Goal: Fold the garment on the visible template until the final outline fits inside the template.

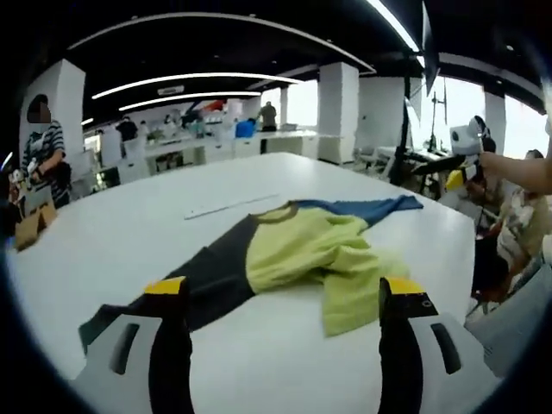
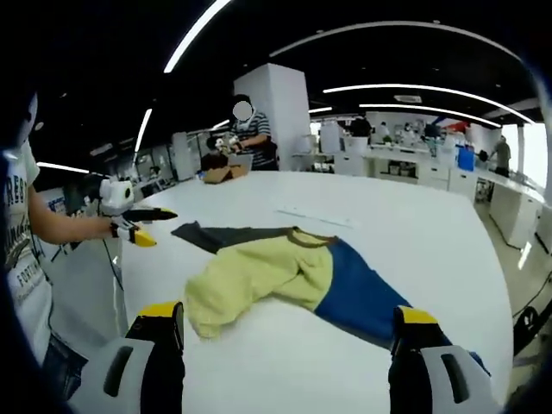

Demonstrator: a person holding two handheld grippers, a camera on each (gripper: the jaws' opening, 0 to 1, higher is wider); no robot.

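A crumpled garment (image 1: 297, 250) lies on the white table (image 1: 129, 241). It has a yellow body, a dark grey sleeve (image 1: 203, 280) and a blue sleeve (image 1: 371, 209). My left gripper (image 1: 283, 289) hovers open just short of it, yellow-tipped jaws wide apart with nothing between them. In the right gripper view the same garment (image 2: 259, 276) lies ahead, blue sleeve (image 2: 362, 297) nearest. My right gripper (image 2: 287, 315) is open over the table's near side, empty. The left gripper (image 2: 136, 226) appears at the table's left edge, and the right gripper (image 1: 464, 164) at the far right edge.
A thin pale strip (image 1: 231, 205) lies on the table beyond the garment. A person (image 2: 252, 138) stands by a cardboard box (image 2: 226, 172) at the far end. Work benches (image 1: 216, 142) and a white pillar (image 1: 338, 112) stand behind. The table edges drop off on both sides.
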